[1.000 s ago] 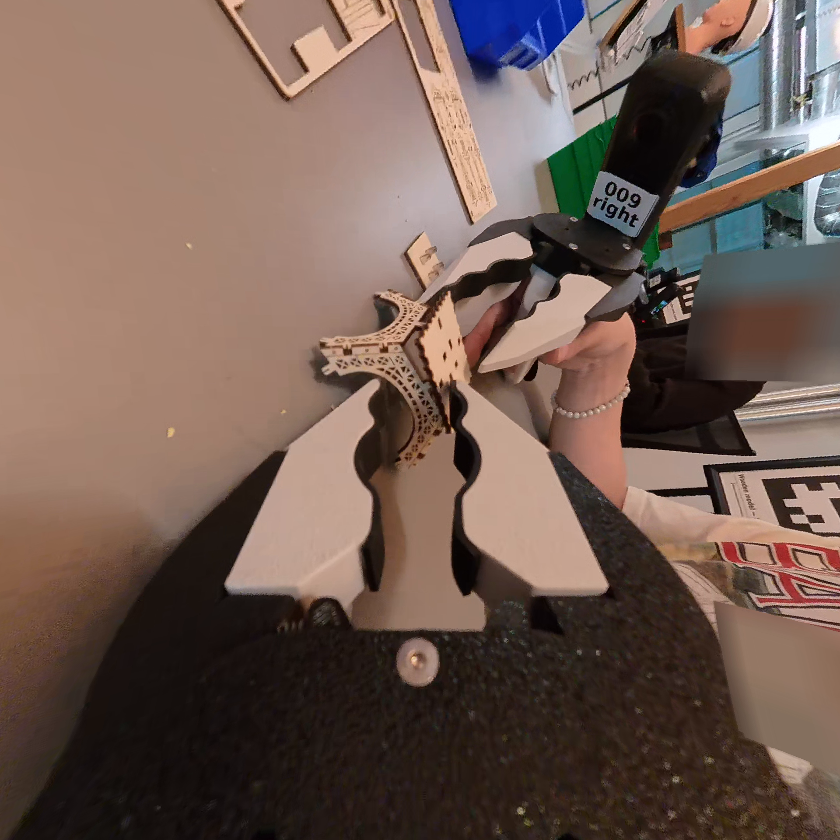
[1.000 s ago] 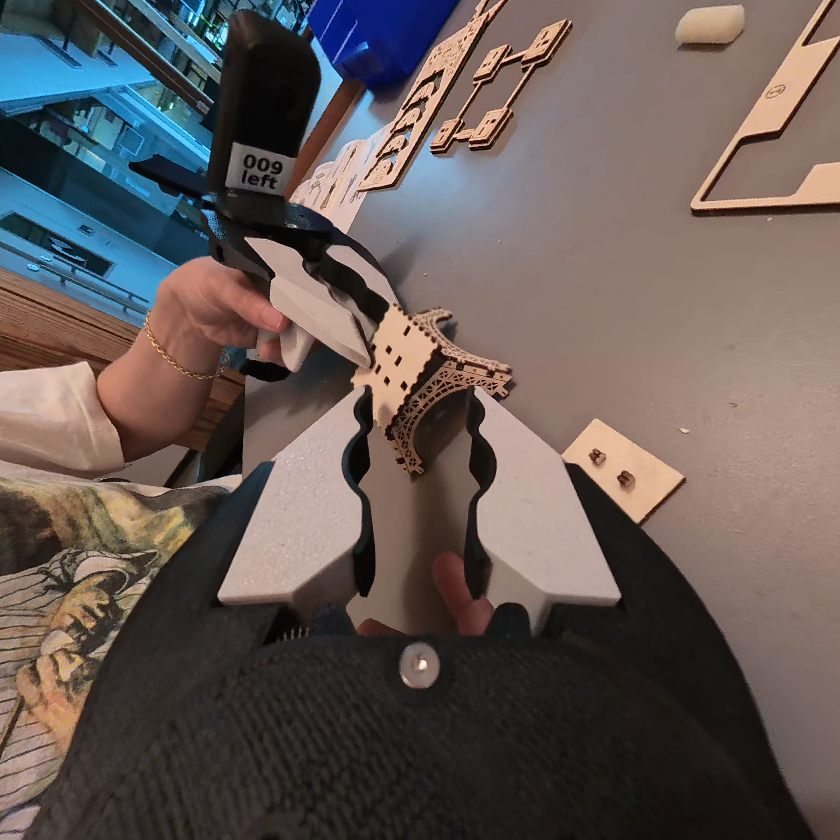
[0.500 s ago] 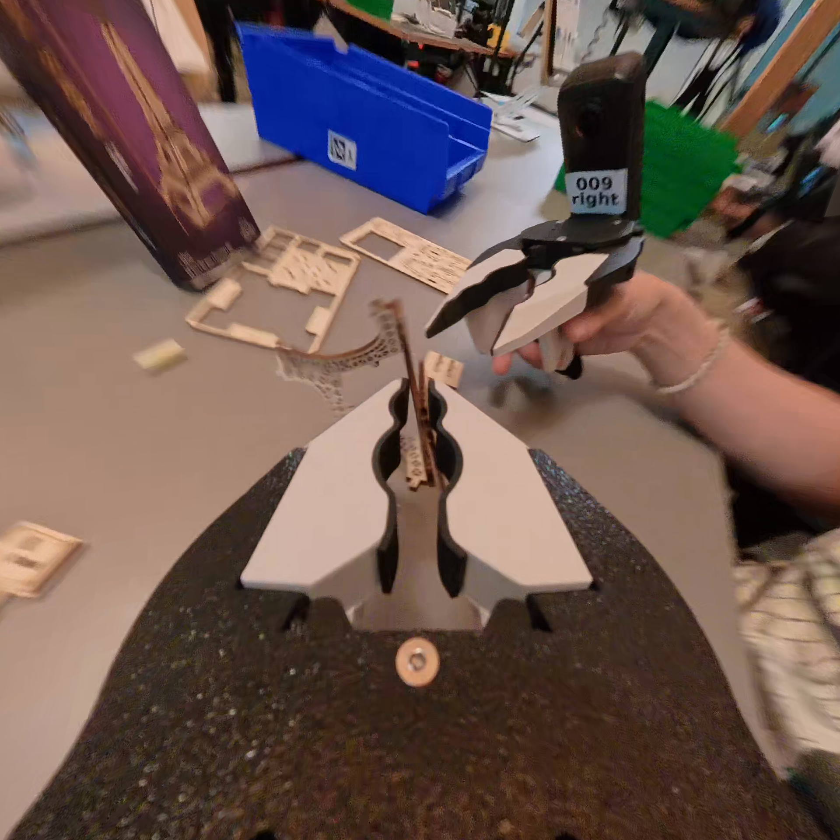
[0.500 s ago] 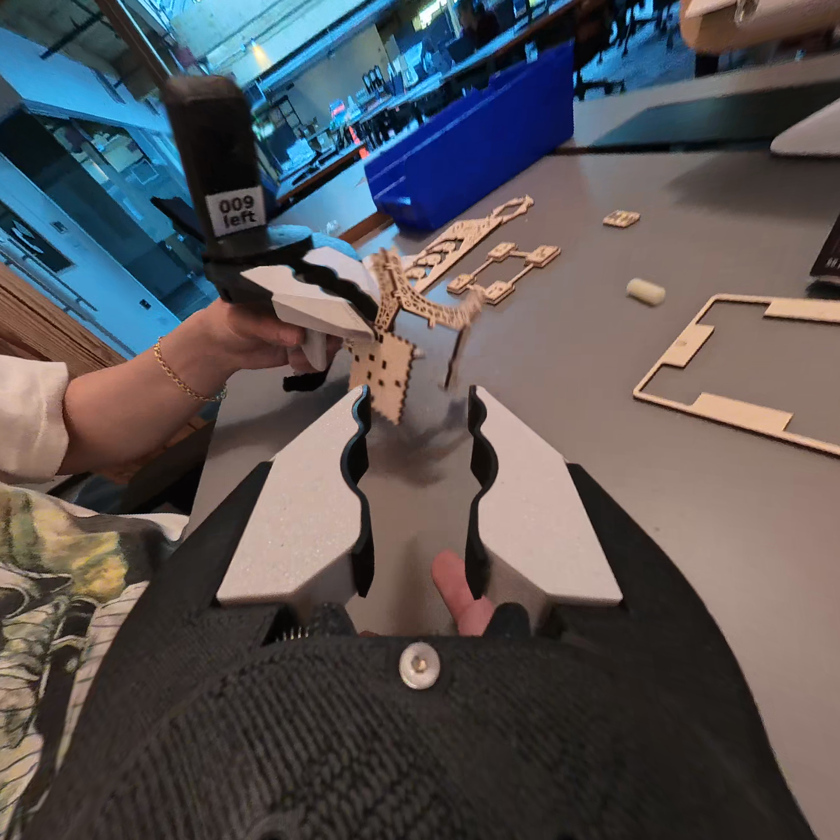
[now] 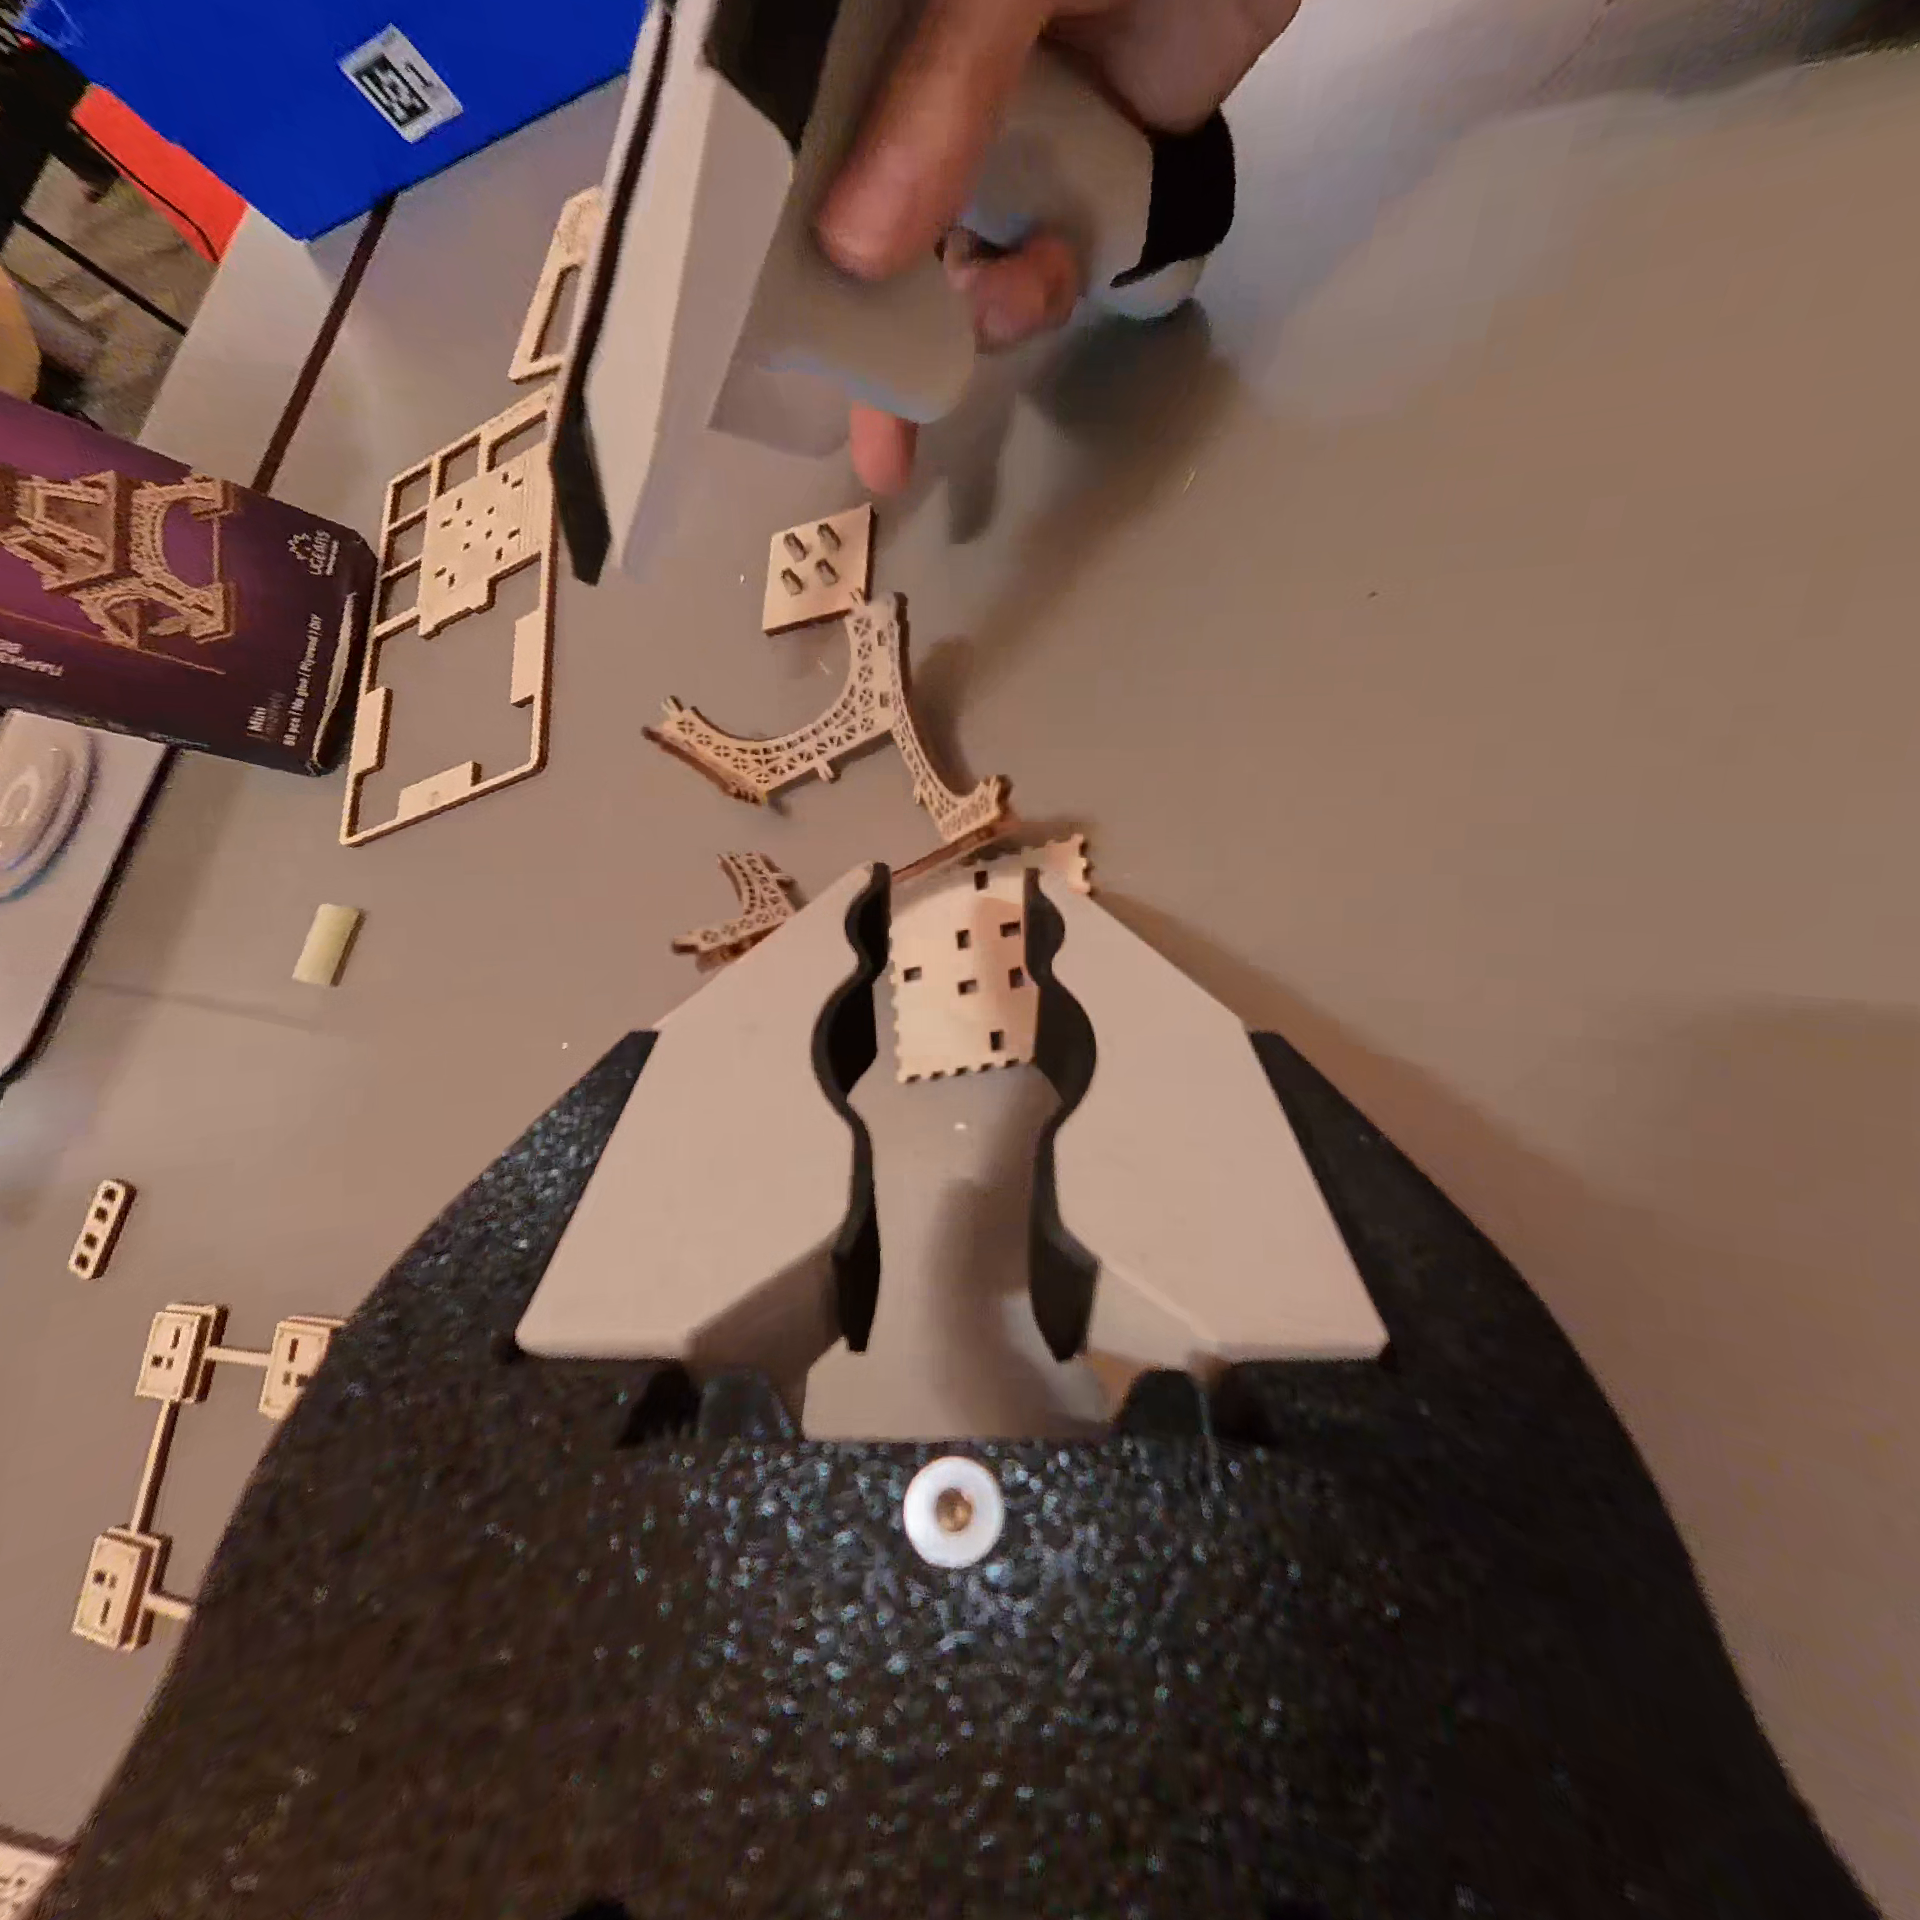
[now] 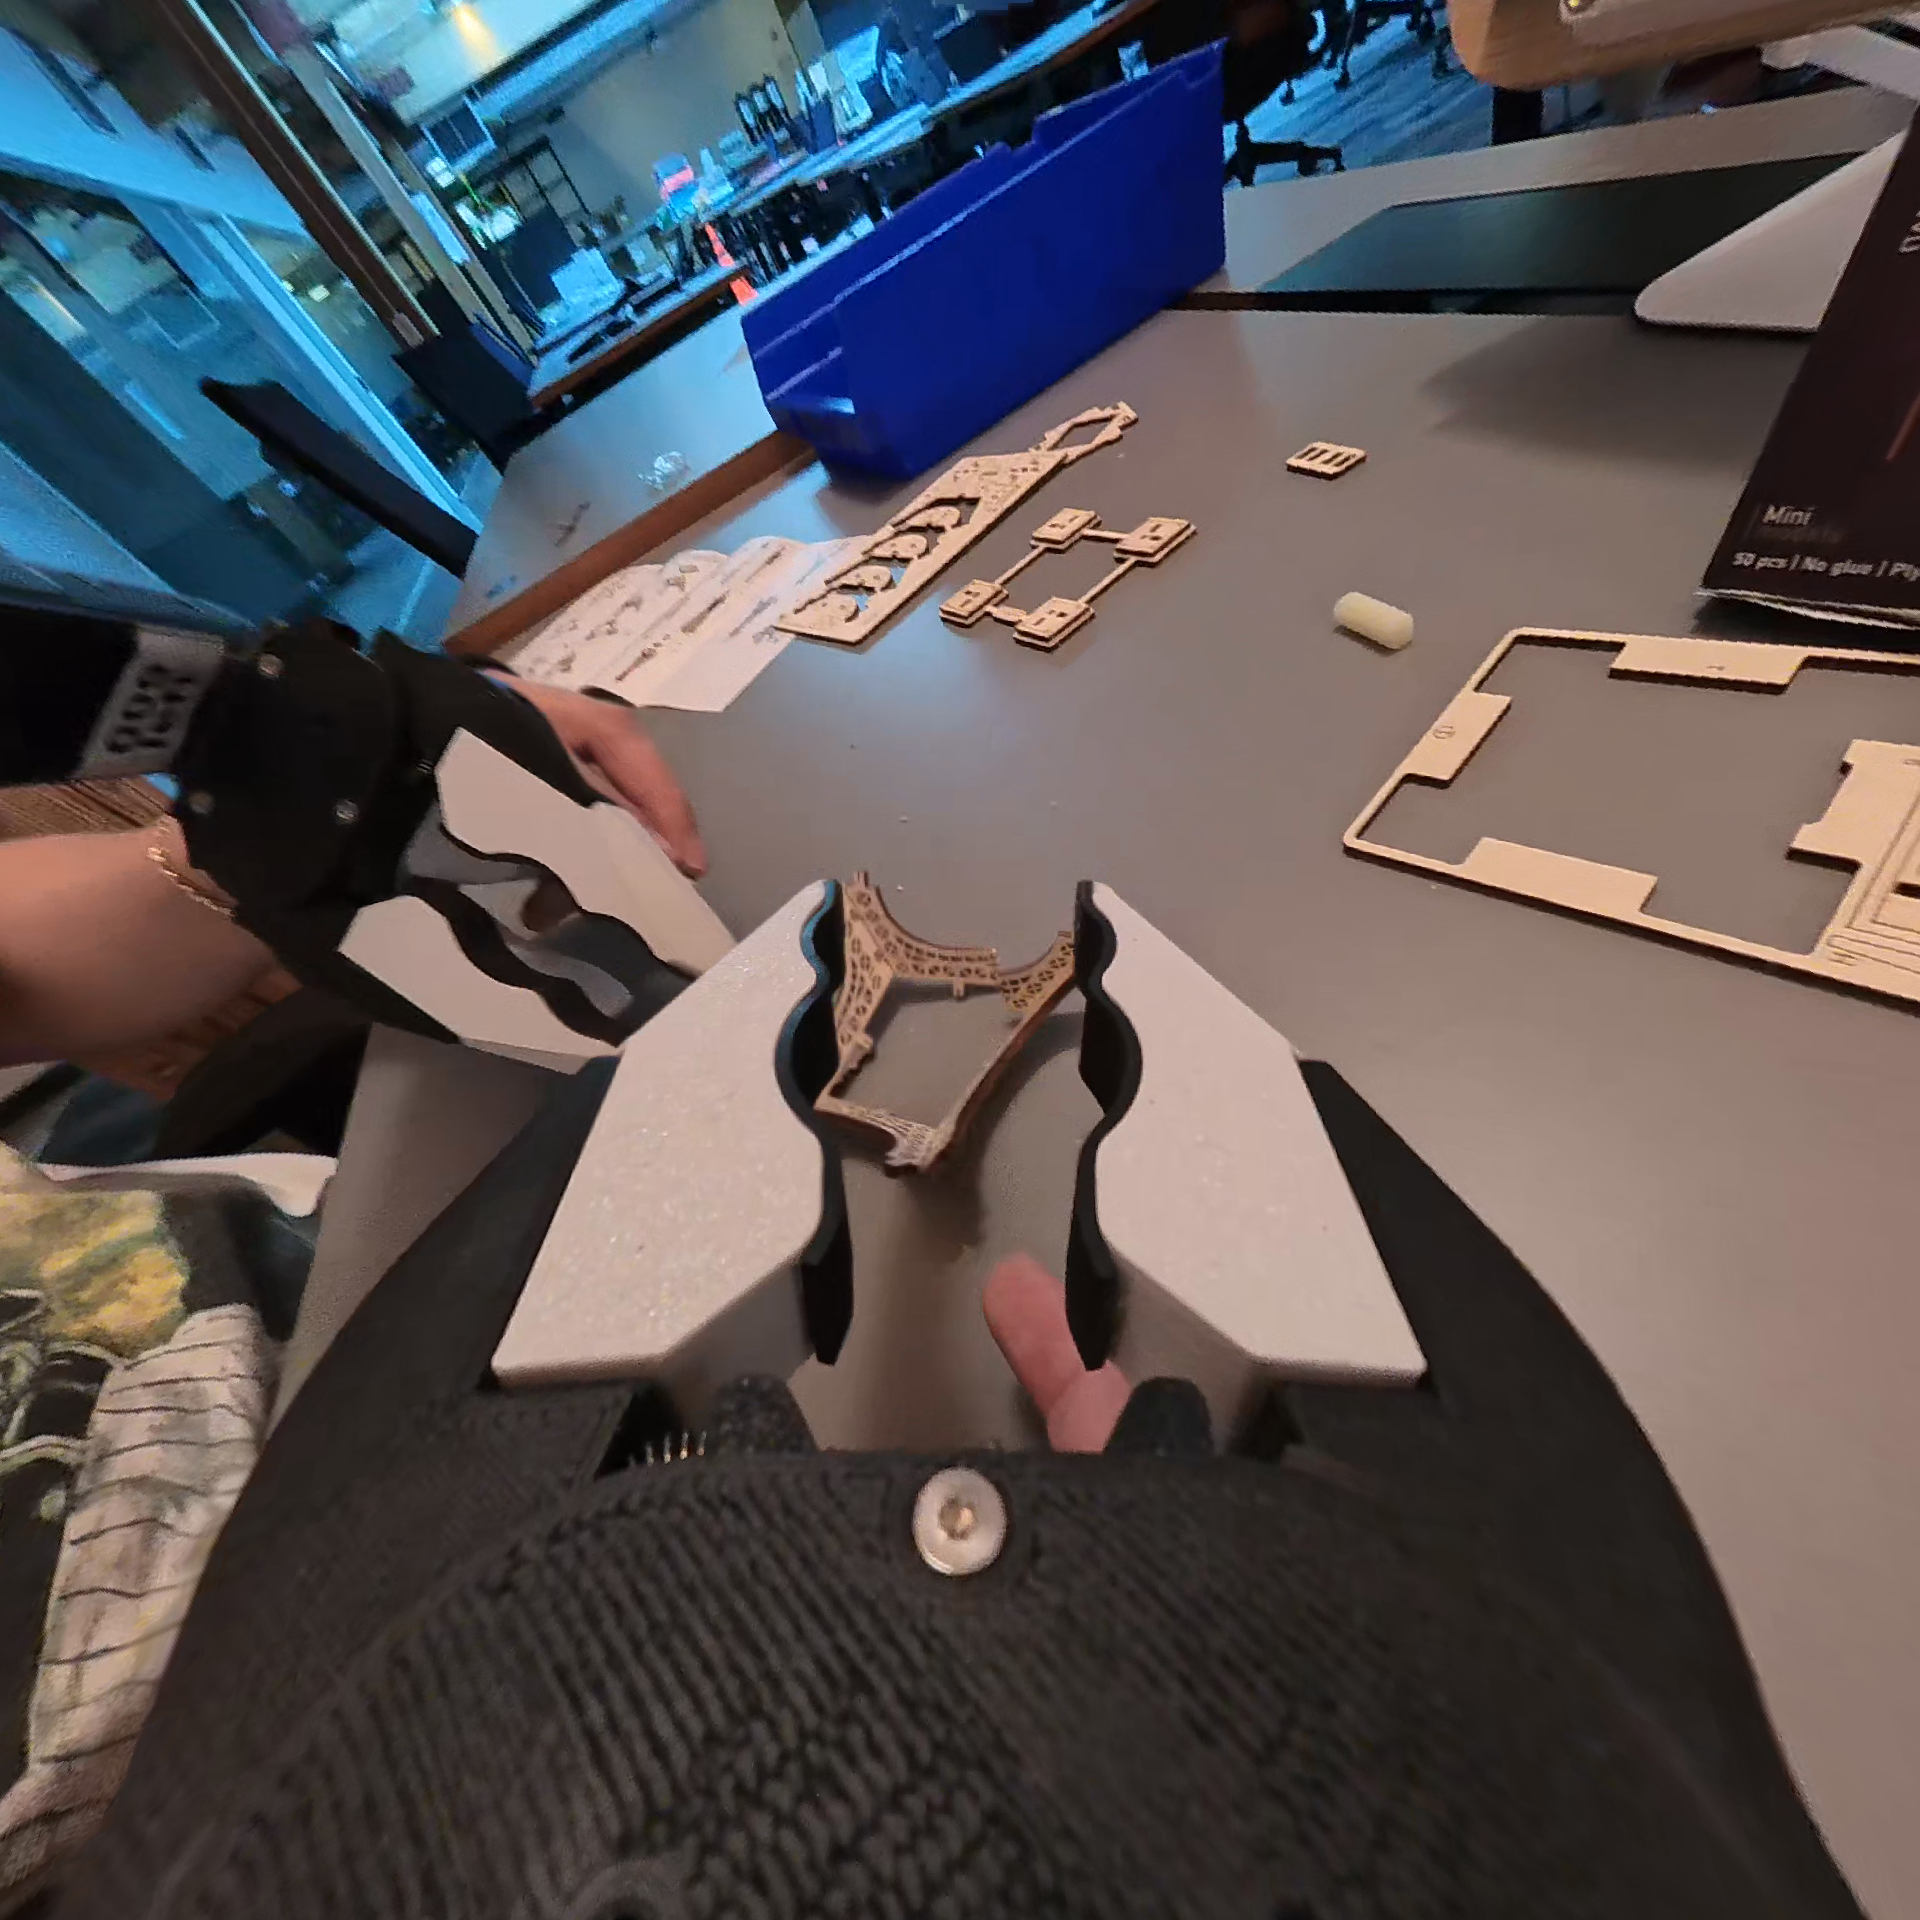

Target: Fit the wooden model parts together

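The wooden tower base lies on the grey table: a square plate with holes (image 5: 961, 977) joined to lattice arches (image 5: 831, 727). My left gripper (image 5: 956, 883) is low over it and open. The plate shows flat between the jaws, with a small gap on its left side. In the right wrist view the arches (image 6: 935, 1018) show between the wide-open, empty fingers of my right gripper (image 6: 953, 896), which hovers above. Its grey finger (image 5: 675, 312) is at the top of the left wrist view. The left gripper's fingers (image 6: 592, 862) are at the left of the right wrist view.
A small square part (image 5: 816, 566) lies just beyond the arches. Punched-out part sheets (image 5: 457, 644) (image 6: 1621, 831), a purple box (image 5: 156, 613), a blue bin (image 6: 997, 291), a foam cylinder (image 6: 1371, 620), linked square parts (image 6: 1070, 577) and a paper sheet (image 6: 675, 634) sit around. Between my right fingertips and the foam cylinder (image 6: 1371, 620) there is roughly 15 cm. Seen from the left wrist view (image 5: 324, 936) as well.
The left gripper, shut on the plate's edge in mid-air before, has come down to the table and opened. The model now lies on the table. The right gripper has moved closer above it.
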The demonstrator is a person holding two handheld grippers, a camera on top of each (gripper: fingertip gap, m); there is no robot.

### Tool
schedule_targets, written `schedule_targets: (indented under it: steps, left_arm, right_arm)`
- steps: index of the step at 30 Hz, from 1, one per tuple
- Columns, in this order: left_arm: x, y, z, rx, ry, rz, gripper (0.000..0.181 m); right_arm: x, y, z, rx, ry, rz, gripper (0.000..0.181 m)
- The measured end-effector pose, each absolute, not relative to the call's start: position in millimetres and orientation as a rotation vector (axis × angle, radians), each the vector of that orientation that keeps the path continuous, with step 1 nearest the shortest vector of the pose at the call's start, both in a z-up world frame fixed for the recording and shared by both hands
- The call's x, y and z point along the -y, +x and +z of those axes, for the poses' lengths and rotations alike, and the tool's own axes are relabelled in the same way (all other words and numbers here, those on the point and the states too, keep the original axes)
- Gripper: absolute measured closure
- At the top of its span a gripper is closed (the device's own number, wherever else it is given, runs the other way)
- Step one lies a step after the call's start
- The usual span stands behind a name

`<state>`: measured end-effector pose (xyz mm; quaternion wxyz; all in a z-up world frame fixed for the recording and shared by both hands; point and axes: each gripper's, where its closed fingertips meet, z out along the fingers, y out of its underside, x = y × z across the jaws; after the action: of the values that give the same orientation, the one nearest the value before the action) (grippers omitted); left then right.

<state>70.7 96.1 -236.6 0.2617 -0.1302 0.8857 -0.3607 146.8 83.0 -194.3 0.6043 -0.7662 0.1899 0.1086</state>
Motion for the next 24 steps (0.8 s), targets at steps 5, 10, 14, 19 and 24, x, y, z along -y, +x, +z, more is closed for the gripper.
schedule_targets:
  steps: [5, 10, 14, 19, 24]
  left_arm:
    - [-118, 67, -226, -2.348, -0.561, -1.015, 0.159]
    - [-132, 52, -253, -2.471, -0.63, -0.869, 0.16]
    - [-120, 55, -258, -2.448, -0.667, -0.93, 0.164]
    - [-119, 71, -256, -2.432, -0.745, -0.959, 0.156]
    - [-101, 73, -222, -2.378, -0.679, -1.122, 0.156]
  right_arm:
    - [-78, 152, -204, -0.419, -1.886, 0.118, 0.138]
    - [-60, 153, -223, -0.477, -2.047, 0.083, 0.133]
    - [-58, 139, -231, -0.452, -2.087, 0.185, 0.129]
    - [-63, 132, -235, -0.384, -2.133, 0.167, 0.127]
    - [-61, 133, -235, -0.306, -2.171, 0.071, 0.129]
